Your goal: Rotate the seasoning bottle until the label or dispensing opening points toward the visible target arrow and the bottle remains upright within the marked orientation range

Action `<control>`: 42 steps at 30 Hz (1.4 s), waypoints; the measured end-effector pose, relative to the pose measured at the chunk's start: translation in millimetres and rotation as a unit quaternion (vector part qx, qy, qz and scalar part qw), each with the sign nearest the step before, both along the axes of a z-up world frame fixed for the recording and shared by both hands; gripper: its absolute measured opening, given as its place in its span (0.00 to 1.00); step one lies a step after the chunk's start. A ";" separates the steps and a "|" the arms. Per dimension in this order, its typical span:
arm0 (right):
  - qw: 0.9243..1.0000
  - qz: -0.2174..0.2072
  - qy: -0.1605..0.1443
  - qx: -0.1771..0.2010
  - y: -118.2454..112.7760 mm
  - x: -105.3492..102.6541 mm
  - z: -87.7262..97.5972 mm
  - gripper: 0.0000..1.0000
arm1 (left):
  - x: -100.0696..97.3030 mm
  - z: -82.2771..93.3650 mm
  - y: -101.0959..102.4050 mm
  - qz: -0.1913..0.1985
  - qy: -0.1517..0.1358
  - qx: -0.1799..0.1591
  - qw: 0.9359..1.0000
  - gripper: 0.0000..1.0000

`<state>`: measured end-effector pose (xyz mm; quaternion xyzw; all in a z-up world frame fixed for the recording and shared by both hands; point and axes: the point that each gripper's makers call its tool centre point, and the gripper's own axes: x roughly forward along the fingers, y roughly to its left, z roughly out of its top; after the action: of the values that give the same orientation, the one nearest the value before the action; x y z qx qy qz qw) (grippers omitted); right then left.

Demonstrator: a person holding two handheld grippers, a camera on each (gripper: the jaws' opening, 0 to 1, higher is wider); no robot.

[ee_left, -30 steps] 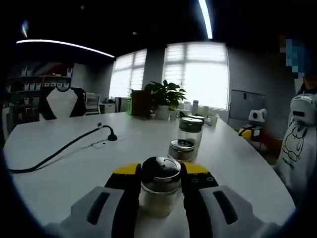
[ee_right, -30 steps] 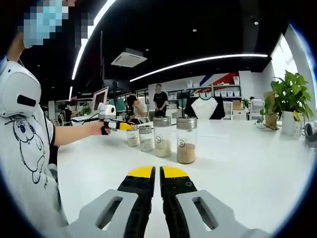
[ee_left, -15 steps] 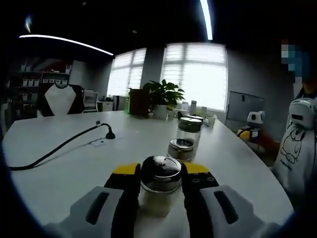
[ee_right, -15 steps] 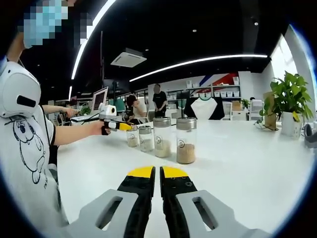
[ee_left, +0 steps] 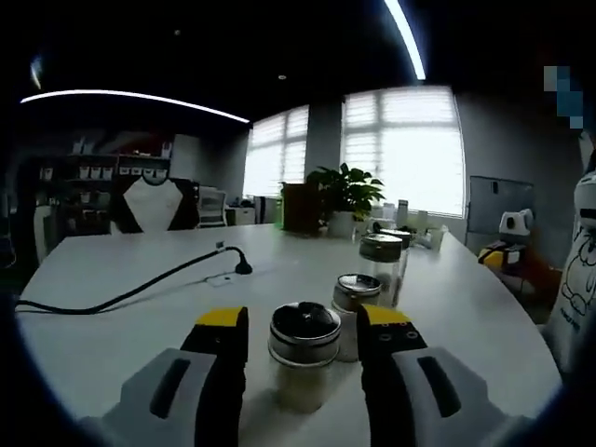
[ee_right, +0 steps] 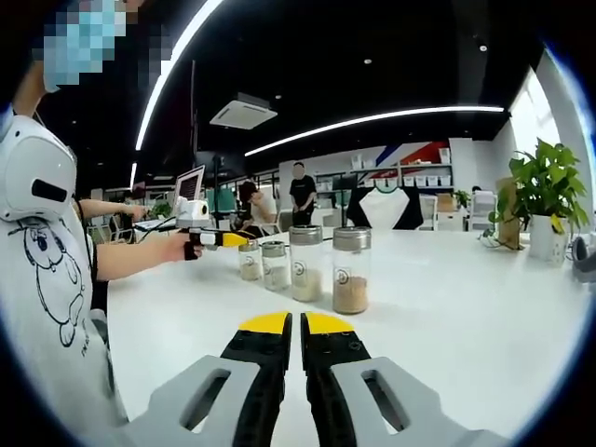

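Left gripper view shows the left gripper with its jaws spread, standing apart on either side of the seasoning bottle, which stands upright on the white table without touching either jaw. Just beyond it stand a short jar and a taller jar. A black cable lies across the table on the left. Right gripper view shows the right gripper with jaws pressed together, holding nothing, facing a row of four jars; the nearest jar holds brown powder.

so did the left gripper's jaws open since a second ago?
Yes. The left gripper now stands open, gaps either side of the seasoning bottle; earlier its jaws pressed the cap.
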<state>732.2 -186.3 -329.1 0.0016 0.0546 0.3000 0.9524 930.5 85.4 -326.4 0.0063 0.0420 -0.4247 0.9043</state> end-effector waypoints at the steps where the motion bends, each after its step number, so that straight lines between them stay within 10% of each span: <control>1: 1.000 0.000 -0.001 0.000 0.1 0.2 0.4 0.01 | 1.1 -1.1 2.3 0.012 -0.002 0.005 1.000 0.48; 24: 1.000 -0.008 0.001 0.008 -1.2 0.4 -0.9 0.01 | -1.9 -4.6 4.2 0.090 -0.018 -0.013 0.996 0.38; 42: 1.000 -0.010 0.002 0.010 -3.1 1.3 -1.5 0.01 | -3.9 -4.6 -1.4 0.049 -0.007 -0.007 0.999 0.32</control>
<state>733.5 -189.3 -330.6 0.0128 0.0534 0.2912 0.9551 926.6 83.9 -331.0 0.0004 0.0328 -0.3805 0.9242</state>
